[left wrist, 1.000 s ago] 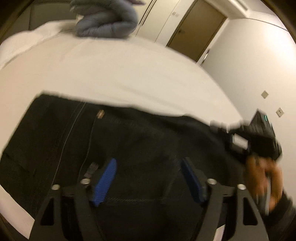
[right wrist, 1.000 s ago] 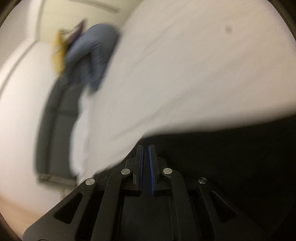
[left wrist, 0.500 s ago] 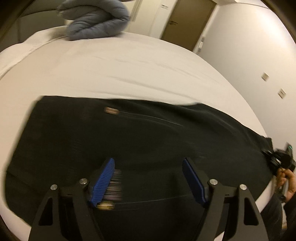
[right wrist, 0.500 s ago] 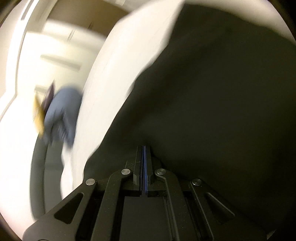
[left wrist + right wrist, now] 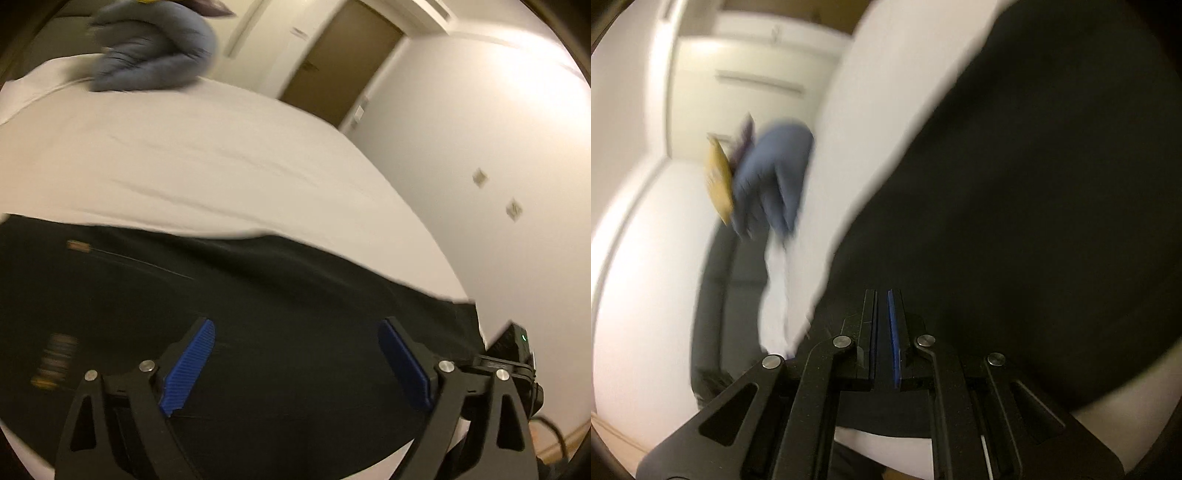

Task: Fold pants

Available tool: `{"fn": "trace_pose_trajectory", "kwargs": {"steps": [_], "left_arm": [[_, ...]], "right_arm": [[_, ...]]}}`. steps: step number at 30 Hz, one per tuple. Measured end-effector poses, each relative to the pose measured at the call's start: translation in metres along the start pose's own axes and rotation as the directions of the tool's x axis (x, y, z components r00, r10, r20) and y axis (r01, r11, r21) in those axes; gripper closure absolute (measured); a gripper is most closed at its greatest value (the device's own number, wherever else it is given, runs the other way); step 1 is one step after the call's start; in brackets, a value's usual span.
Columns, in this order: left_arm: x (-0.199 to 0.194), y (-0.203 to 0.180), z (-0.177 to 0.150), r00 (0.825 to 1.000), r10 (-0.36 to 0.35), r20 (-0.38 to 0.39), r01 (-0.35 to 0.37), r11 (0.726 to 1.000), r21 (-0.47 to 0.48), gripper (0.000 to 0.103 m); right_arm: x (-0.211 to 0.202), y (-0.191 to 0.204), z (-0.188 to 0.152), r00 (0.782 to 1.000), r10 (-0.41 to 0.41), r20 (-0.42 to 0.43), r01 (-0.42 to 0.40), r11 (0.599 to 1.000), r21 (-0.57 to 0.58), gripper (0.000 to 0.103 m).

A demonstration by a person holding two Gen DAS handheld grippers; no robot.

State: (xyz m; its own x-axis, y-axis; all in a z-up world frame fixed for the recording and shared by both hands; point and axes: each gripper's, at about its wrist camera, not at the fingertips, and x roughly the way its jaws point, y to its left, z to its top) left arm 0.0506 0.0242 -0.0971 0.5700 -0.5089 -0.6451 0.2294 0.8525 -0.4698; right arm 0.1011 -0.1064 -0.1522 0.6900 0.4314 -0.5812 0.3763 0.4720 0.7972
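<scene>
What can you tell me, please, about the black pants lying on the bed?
The black pants look like dark, matte woven cloth, spread mostly flat across the near part of the white bed. In the left wrist view, a thin pale stitch line and a small tan tab show near their upper left, and a blurred striped label lies lower left. The left gripper hangs wide open over them. The right gripper is nearly closed at their edge; whether it pinches cloth cannot be told.

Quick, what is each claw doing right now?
Left claw: open, holding nothing, over the pants.
Right claw: nearly closed; whether it grips the pants cannot be told.
</scene>
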Motion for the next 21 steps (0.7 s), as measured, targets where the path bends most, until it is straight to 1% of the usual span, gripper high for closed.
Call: {"fn": "trace_pose_trajectory", "kwargs": {"steps": [1,2,3,4,5,6,7,8,9,10,11,12,13,14,15,16,17,18,19,20,21], "left_arm": [[0.015,-0.007,-0.005,0.999,0.000,-0.032,0.001,1.000,0.008,0.011],[0.033,-0.014,-0.004,0.997,0.007,-0.076,-0.007,1.000,-0.002,0.015],[0.047,-0.012,-0.007,0.992,0.019,-0.126,-0.021,1.000,-0.016,0.024],[0.057,-0.005,-0.012,0.985,0.029,-0.171,-0.037,0.998,-0.044,0.026],[0.058,0.001,-0.015,0.986,0.022,-0.162,-0.032,0.998,-0.058,0.028],[0.056,0.006,-0.015,0.989,0.011,-0.147,-0.021,0.998,-0.066,0.034],[0.055,0.011,-0.014,0.989,0.004,-0.151,-0.016,0.997,-0.075,0.038],[0.047,0.016,-0.017,0.988,0.002,-0.155,-0.015,0.997,-0.080,0.049],[0.043,0.025,-0.017,0.987,0.000,-0.161,-0.016,0.995,-0.098,0.063],[0.041,0.032,-0.016,0.986,-0.005,-0.164,-0.014,0.993,-0.119,0.071],[0.037,0.045,-0.016,0.986,-0.009,-0.166,-0.018,0.987,-0.158,0.087],[0.033,0.058,-0.016,0.986,-0.007,-0.170,-0.026,0.980,-0.195,0.101],[0.030,0.067,-0.017,0.985,-0.009,-0.172,-0.029,0.976,-0.216,0.101],[0.022,0.076,-0.018,0.986,-0.016,-0.164,-0.023,0.971,-0.237,0.101],[0.012,0.081,-0.016,0.987,0.004,-0.158,-0.042,0.970,-0.241,0.101],[0.003,0.081,-0.009,0.989,0.033,-0.145,-0.066,0.970,-0.235,0.101],[-0.008,0.082,-0.004,0.991,0.051,-0.123,-0.078,0.971,-0.227,0.101],[-0.019,0.082,0.003,0.995,0.048,-0.089,-0.067,0.972,-0.227,0.101],[-0.023,0.079,0.011,0.997,0.038,-0.069,-0.053,0.972,-0.228,0.101],[-0.026,0.075,0.018,0.998,0.029,-0.052,-0.040,0.974,-0.224,0.101],[-0.026,0.071,0.027,0.999,0.012,-0.031,-0.019,0.976,-0.218,0.101]], "right_arm": [[0.033,0.007,-0.004,1.000,-0.015,-0.009,0.016,1.000,0.004,0.096],[0.049,0.004,0.009,0.999,-0.044,0.002,0.044,0.999,0.012,0.103],[0.043,-0.012,0.024,0.996,-0.082,0.033,0.081,0.996,0.036,0.103],[0.052,-0.020,0.033,0.995,-0.078,0.065,0.074,0.995,0.070,0.103],[0.040,-0.030,0.036,0.991,-0.070,0.111,0.059,0.993,0.106,0.103],[0.047,-0.035,0.025,0.986,-0.082,0.145,0.064,0.991,0.121,0.103],[0.030,-0.048,0.029,0.975,-0.098,0.199,0.072,0.988,0.137,0.103],[0.006,-0.073,0.049,0.963,-0.114,0.242,0.079,0.986,0.150,0.103],[-0.017,-0.088,0.054,0.943,-0.129,0.306,0.075,0.981,0.181,0.103],[-0.031,-0.098,0.061,0.932,-0.132,0.339,0.064,0.977,0.203,0.103],[-0.057,-0.119,0.083,0.912,-0.152,0.381,0.067,0.971,0.229,0.103],[-0.081,-0.128,0.090,0.884,-0.184,0.429,0.081,0.966,0.247,0.103],[-0.101,-0.135,0.095,0.859,-0.210,0.467,0.089,0.960,0.267,0.103],[-0.123,-0.146,0.101,0.857,-0.204,0.474,0.074,0.957,0.279,0.103],[-0.137,-0.141,0.102,0.831,-0.244,0.501,0.108,0.953,0.285,0.103],[-0.145,-0.133,0.102,0.802,-0.302,0.516,0.166,0.942,0.293,0.101],[-0.156,-0.130,0.103,0.776,-0.343,0.530,0.204,0.930,0.305,0.099],[-0.168,-0.128,0.102,0.774,-0.303,0.555,0.153,0.942,0.300,0.099],[-0.171,-0.121,0.100,0.784,-0.248,0.569,0.102,0.956,0.276,0.099],[-0.166,-0.111,0.099,0.795,-0.217,0.567,0.086,0.965,0.248,0.099],[-0.150,-0.088,0.108,0.822,-0.170,0.544,0.070,0.977,0.200,0.099]]}}
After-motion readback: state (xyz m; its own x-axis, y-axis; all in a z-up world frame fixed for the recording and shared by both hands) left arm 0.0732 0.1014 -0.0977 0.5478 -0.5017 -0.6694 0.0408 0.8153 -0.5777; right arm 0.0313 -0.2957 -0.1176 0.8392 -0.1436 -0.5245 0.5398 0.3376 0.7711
